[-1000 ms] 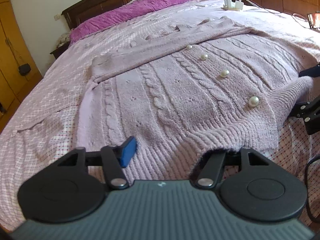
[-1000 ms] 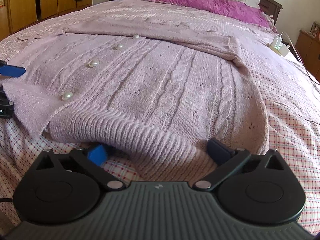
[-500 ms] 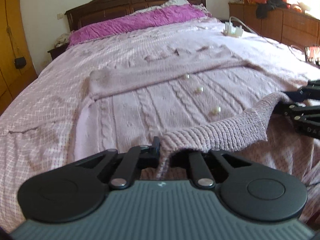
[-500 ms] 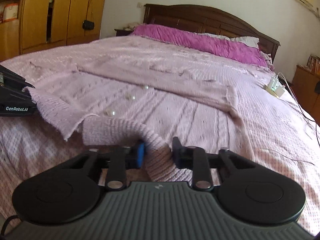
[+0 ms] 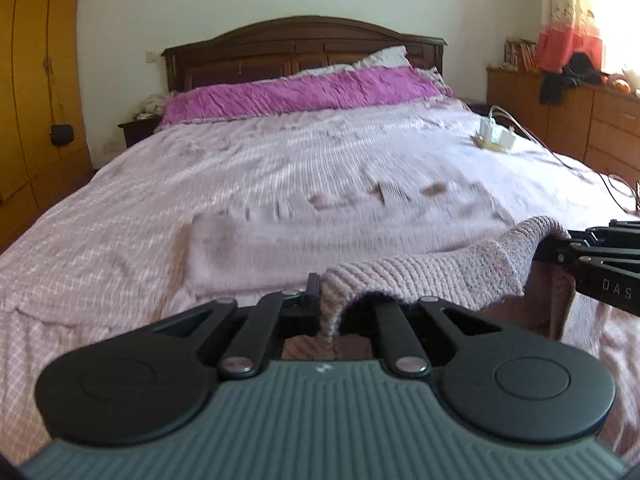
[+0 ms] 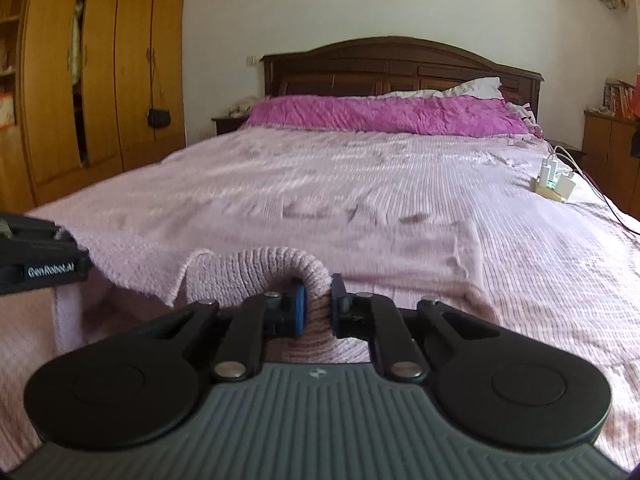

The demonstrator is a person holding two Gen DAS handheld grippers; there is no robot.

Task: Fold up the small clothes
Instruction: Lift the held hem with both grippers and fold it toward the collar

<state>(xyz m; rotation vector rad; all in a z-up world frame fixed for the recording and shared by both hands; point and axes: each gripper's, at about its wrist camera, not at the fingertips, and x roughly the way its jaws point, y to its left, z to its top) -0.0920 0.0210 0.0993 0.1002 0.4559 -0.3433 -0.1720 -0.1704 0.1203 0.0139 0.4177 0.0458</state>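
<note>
I am at the first fold of the lilac knitted cardigan (image 5: 440,276): its ribbed hem (image 6: 256,276) is up off the bed (image 5: 280,168), near the foot end, well away from the magenta pillow (image 5: 304,92), which I take as my landmark. My left tool (image 5: 326,312) is pressed together on one stretch of the hem, knit bunched between the pads. My right tool (image 6: 318,312) pinches the hem further along, its blue pad (image 6: 299,310) squeezed into the ribbing; both tools have just been closing on the fabric. The hem sags in a slack arc between the two grips.

I judge the next move calls for carrying both grips together, level and evenly, toward the magenta pillow, so the lower half lies over the upper without skewing.

The cardigan looks thick, soft and stretchy, cable-knit, its body flat on the bed and blurred, toward the pillow from my tools.
</note>
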